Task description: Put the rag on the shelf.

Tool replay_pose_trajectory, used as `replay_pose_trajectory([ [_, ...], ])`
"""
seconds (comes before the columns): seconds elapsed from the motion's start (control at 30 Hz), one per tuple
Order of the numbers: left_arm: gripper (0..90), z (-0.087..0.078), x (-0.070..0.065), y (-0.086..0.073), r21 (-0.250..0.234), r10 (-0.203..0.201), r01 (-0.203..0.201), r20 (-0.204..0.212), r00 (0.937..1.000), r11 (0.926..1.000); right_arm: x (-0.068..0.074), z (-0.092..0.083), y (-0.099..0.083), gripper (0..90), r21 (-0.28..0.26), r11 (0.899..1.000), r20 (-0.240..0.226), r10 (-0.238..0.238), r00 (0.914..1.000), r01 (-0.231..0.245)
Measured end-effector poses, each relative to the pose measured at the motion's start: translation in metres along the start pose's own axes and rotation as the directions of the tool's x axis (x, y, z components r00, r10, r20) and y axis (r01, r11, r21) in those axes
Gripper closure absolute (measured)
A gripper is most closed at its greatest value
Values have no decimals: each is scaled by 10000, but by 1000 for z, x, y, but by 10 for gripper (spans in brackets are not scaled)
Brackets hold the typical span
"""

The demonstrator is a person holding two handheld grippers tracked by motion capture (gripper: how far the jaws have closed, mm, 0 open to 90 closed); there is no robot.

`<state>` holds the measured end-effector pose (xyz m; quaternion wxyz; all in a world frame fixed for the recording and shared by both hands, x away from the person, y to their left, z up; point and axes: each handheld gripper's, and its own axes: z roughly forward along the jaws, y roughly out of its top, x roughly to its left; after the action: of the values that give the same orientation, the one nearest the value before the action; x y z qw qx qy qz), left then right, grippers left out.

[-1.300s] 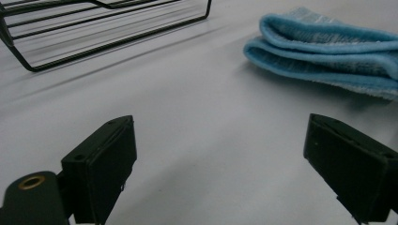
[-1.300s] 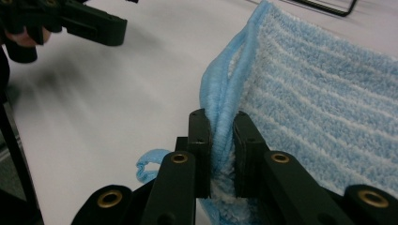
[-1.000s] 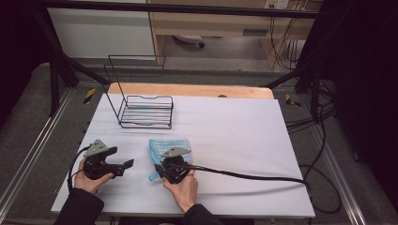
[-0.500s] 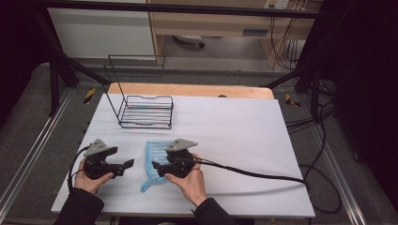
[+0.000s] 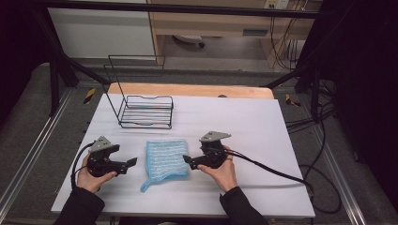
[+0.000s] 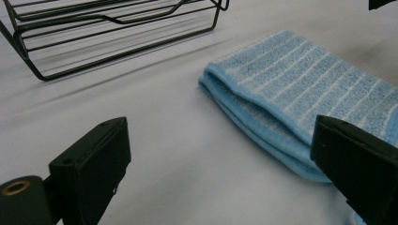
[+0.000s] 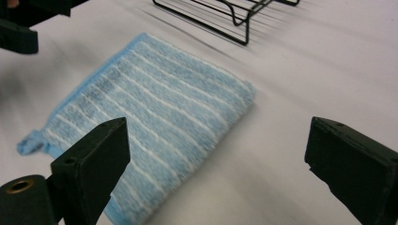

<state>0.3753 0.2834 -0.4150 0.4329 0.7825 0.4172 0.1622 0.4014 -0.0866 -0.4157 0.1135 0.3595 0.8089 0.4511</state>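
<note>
Item: folded blue cloth [image 5: 166,159], striped with white. Lies flat on the white tabletop [image 5: 263,126], low centre of the high view, between the two grippers. A loose tail of fabric trails from its lower left corner toward the bottom of the frame.

Left gripper [image 5: 132,162]: held low in the person's left hand [image 5: 91,173], at the lower left, pointing at the cloth's left edge; just beside it, not touching. Jaws spread wide, holding nothing.

Right gripper [image 5: 186,159]: held in the right hand [image 5: 220,169], tips at the cloth's right edge; contact cannot be told from the high view. Jaws spread wide, empty.

Wire rack [image 5: 145,110]: black, stands upper left of the tabletop, well apart from the cloth; empty.

Placement, judged: both grippers face inward at opposite edges with jaws parted, which suggests the cloth is either being released after a fold or lined up for a fresh pinch. The rack behind is a likely destination.

View differences: the left gripper view shows the stacked layers along the cloth's [image 6: 300,93] folded edge, which the high view flattens out. The right gripper view shows the cloth [image 7: 155,117] top face, the tail at the frame's left, and a clear gap under the jaws. The high view alone gives both hands and the trailing cable.
</note>
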Motion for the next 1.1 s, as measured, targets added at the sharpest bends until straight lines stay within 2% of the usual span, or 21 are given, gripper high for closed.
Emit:
replay_pose_trajectory([
  [0.13,73,3,-2,12,4,-62,62,-6,10000,10000,-14,-13,-10,64,3,9999,24,129,9999,-129],
  [0.3,100,14,-2,29,41,-152,152,-127,9998,9999,-21,-22,-20,56,-10,9997,51,232,9997,-232],
  [0.47,129,32,-2,42,280,-283,296,-433,9987,9992,-25,-25,-29,51,116,9995,56,290,9996,-290],
  [0.67,254,60,5,46,807,-514,585,-873,9949,9950,-26,-28,-33,57,180,9996,198,215,9996,-219],
  [0.73,346,68,10,44,1004,-580,682,-1007,9932,9926,-26,-29,-33,64,197,9995,153,260,9995,-263],
  [0.87,406,78,16,38,1469,-848,926,-586,9947,9848,-26,-28,-33,71,202,9994,109,280,9995,-282],
  [0.93,447,80,15,36,1461,-958,995,-322,9949,9843,-27,-28,-33,74,256,9993,89,274,9996,-276],
  [1.1,515,89,9,35,1582,-825,844,-183,9964,9838,-28,-25,-32,84,304,9987,-10,408,9992,-408],
])
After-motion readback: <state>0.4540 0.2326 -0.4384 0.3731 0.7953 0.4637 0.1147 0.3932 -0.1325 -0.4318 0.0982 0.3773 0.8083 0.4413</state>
